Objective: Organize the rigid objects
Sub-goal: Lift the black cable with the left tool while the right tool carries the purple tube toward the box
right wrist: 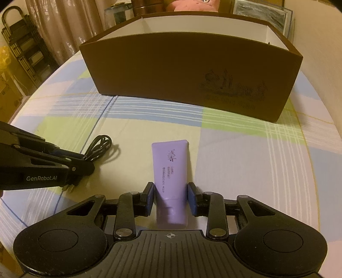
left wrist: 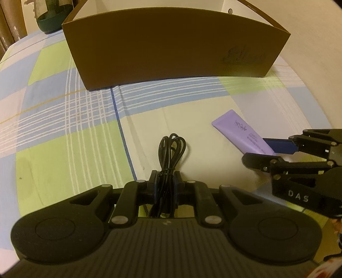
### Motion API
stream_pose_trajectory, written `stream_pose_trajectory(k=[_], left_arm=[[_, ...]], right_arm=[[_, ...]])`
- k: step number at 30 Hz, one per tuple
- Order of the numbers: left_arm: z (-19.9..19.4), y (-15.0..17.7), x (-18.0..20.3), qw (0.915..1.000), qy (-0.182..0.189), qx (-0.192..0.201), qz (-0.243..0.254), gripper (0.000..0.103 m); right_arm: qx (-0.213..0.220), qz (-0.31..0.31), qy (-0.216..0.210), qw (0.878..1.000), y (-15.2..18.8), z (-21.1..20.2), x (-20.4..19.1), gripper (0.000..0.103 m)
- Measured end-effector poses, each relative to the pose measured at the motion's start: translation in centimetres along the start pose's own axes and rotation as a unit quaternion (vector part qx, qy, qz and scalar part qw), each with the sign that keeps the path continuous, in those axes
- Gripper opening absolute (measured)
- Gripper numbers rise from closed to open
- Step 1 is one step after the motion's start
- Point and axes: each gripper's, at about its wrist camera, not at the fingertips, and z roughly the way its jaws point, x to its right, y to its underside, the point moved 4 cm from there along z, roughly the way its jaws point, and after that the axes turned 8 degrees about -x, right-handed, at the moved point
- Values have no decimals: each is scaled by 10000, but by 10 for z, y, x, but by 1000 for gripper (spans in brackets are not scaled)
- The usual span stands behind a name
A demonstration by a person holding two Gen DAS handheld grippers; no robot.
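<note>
In the left wrist view, the upper left corner holds a dark green vase at the far edge of the counter, which wears a checked cloth of blue, green and cream. Moving right, the big brown box fills the top centre, open at the top with a pale inside, standing on the counter. Bottom centre now: the left hand-held gripper is clamped tight on a bundled black cable, its loops poking out ahead of the fingers toward the box. Over to the lower right, the purple tube lies flat on the cloth, and the right hand-held gripper comes in from the frame's right edge, one blue pad above the tube's near end and a black finger below it.

Switching to the right wrist view: at the left edge, the left hand-held gripper reaches in, the black cable coiled at its tip. Centre frame, the purple tube lies lengthwise, cap end nearest the camera, right between the right hand-held gripper. Its blue pads flank the tube, the left pad right against it, a sliver of gap on the right; the jaws look parted, not squeezing. The brown box stands beyond, well apart from the tube.
</note>
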Motion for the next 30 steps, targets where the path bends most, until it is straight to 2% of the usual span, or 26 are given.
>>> stream_pose_trajectory(k=[4, 7, 13, 30], left_arm=[[0, -2, 0, 10000, -3, 0, 31, 13], [0, -3, 1, 10000, -9, 13, 48, 13], [-1, -9, 2, 10000, 4, 54, 68, 12], [-20, -20, 2, 9996, 12, 277, 39, 12]], right_arm=[[44, -39, 67, 10000, -2, 3, -2, 37], [63, -60, 60, 9999, -2, 3, -2, 33], [38, 40, -58, 10000, -3, 0, 2, 32], [353, 163, -356, 9986, -14, -22, 1, 32]])
